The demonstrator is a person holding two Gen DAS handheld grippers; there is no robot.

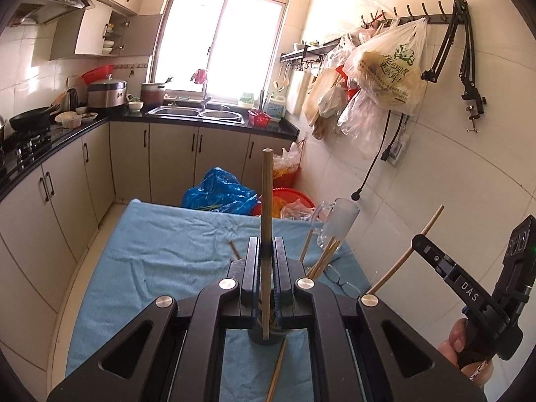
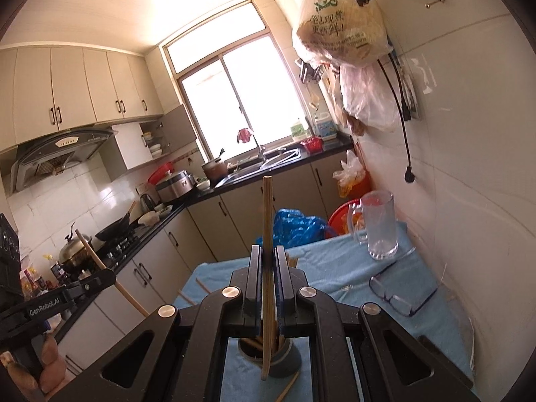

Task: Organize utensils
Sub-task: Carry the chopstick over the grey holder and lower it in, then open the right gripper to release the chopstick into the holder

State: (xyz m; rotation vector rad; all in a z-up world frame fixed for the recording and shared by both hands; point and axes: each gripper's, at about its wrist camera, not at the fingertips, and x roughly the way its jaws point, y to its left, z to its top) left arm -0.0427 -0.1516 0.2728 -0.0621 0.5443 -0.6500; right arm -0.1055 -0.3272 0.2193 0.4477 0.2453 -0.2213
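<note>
Blue cloth covers the counter (image 1: 160, 244) where I work, in a narrow kitchen with a bright window behind the sink. My left hand-held gripper (image 1: 267, 251) is clamped on one wooden chopstick (image 1: 267, 201), which stands nearly upright between the pads, its lower end hanging over the grey holder (image 1: 268, 336) near the counter's near edge. My right hand-held gripper (image 2: 267, 261) likewise pinches a chopstick of its own (image 2: 267, 221), and in the right wrist view its tip dangles beside or just inside the holder's mouth (image 2: 249, 345); I cannot tell which. Other chopsticks already stand in that holder. Loose ones lie on the cloth: one at the near edge (image 1: 278, 368), one toward the middle (image 1: 235, 250), and a bundle (image 1: 323, 258) that seems to lean out of the glass mug (image 1: 338, 221) at the far right corner. A pair of glasses (image 2: 398, 291) rests by the right edge.

I judge the risks to be these. Each stick is held at a single thin point, so any tilt could let it pivot or slip through the pads. With both hand-held grippers aimed at the same small opening, the two sticks could knock together or jam against those already inside. A push off centre could tip the light holder, and a low pass of my right side could sweep the glasses or nudge the mug.
</note>
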